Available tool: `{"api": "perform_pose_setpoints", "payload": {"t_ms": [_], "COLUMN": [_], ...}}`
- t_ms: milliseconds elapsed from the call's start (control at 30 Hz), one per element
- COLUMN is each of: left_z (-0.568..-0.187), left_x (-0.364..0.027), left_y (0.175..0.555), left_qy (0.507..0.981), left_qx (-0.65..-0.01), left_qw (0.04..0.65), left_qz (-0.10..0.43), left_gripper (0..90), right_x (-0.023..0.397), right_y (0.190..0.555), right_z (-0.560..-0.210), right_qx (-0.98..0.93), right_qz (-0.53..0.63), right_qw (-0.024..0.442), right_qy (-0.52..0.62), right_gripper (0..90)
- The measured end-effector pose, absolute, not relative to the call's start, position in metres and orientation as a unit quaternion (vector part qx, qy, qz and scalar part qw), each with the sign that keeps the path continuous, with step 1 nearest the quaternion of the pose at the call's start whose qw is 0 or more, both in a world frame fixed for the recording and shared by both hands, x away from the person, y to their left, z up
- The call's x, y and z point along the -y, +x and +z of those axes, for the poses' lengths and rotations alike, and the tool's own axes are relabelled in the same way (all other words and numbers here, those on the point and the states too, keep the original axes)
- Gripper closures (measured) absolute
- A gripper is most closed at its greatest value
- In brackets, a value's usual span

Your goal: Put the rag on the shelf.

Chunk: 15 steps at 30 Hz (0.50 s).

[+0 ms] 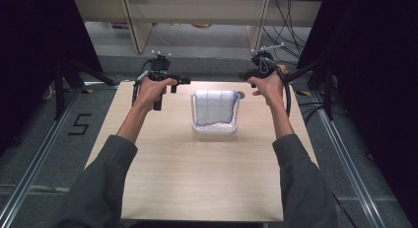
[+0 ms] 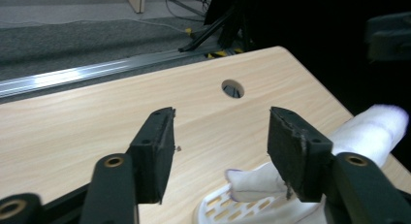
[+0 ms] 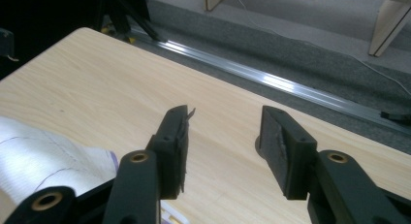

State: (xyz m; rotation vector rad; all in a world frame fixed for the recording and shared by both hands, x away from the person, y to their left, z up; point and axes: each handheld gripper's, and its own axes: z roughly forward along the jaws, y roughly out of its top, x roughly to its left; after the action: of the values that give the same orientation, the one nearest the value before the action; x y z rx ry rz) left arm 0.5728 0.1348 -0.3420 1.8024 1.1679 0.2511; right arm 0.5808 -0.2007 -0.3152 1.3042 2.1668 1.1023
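Resting in a white basket (image 1: 215,128) at the centre of the high view, a folded white cloth (image 1: 214,106) is seen untouched. The left gripper (image 1: 170,82) and right gripper (image 1: 254,76) are held at its upper left and upper right, jaws parted and empty. Bare table (image 1: 197,178) is left below, toward the near edge.

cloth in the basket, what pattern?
White cloth with a thin purple grid of lines; clearest in the high view.

Grey sleeves (image 1: 106,181), black tongs (image 1: 167,80)
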Motion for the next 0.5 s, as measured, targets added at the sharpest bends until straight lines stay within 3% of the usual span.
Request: {"api": "perform_pose_setpoints", "payload": {"t_ms": [500], "left_z": [-0.352], "left_x": [-0.156], "left_y": [0.513], "left_qy": [0.748], "left_qx": [-0.439], "left_qw": [0.489], "left_qz": [0.089], "left_gripper": [32.8], "right_x": [0.222], "right_y": [0.516], "right_z": [-0.320], "right_qx": [-0.766], "right_qz": [0.433], "right_qw": [0.187], "right_qy": [0.437], "right_gripper": [39.4]}}
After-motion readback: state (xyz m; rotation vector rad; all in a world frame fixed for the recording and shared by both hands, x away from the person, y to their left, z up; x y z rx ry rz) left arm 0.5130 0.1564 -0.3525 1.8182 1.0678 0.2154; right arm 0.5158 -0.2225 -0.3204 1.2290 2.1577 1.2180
